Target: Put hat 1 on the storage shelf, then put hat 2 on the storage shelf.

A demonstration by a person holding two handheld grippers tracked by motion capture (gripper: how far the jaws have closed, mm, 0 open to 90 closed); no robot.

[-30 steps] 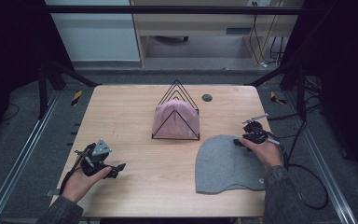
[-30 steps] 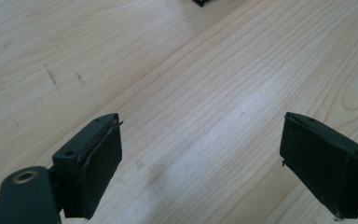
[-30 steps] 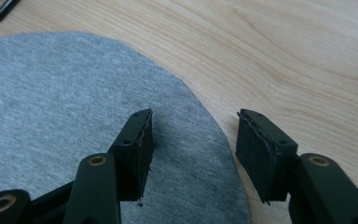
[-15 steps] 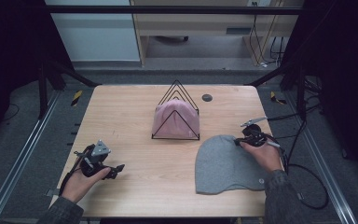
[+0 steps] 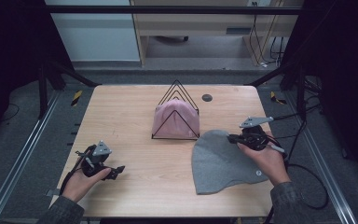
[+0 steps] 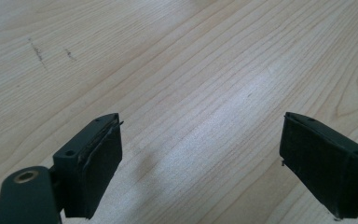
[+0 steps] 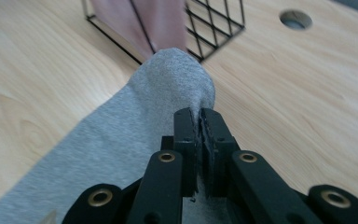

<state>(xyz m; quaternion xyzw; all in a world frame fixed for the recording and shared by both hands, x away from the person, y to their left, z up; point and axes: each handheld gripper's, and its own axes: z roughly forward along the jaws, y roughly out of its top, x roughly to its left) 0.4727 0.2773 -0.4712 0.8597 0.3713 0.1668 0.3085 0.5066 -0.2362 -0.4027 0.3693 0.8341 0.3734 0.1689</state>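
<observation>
Since the earlier frame, right gripper (image 7: 199, 122) has risen, its jaws just closing, now clenched on grey hat (image 5: 223, 163) edge near rack (image 5: 177, 112). Left gripper (image 6: 200, 158) gapes idle. Pink hat (image 5: 172, 119) is racked; grey one remains.

Your sleeves are dark grey-green and end at the wrists. Your left gripper (image 5: 117, 171) and right gripper (image 5: 232, 138) are black, each topped by a grey three-cornered plate (black cables trail behind); brass-ringed screw holes dot the matte black jaws.
</observation>
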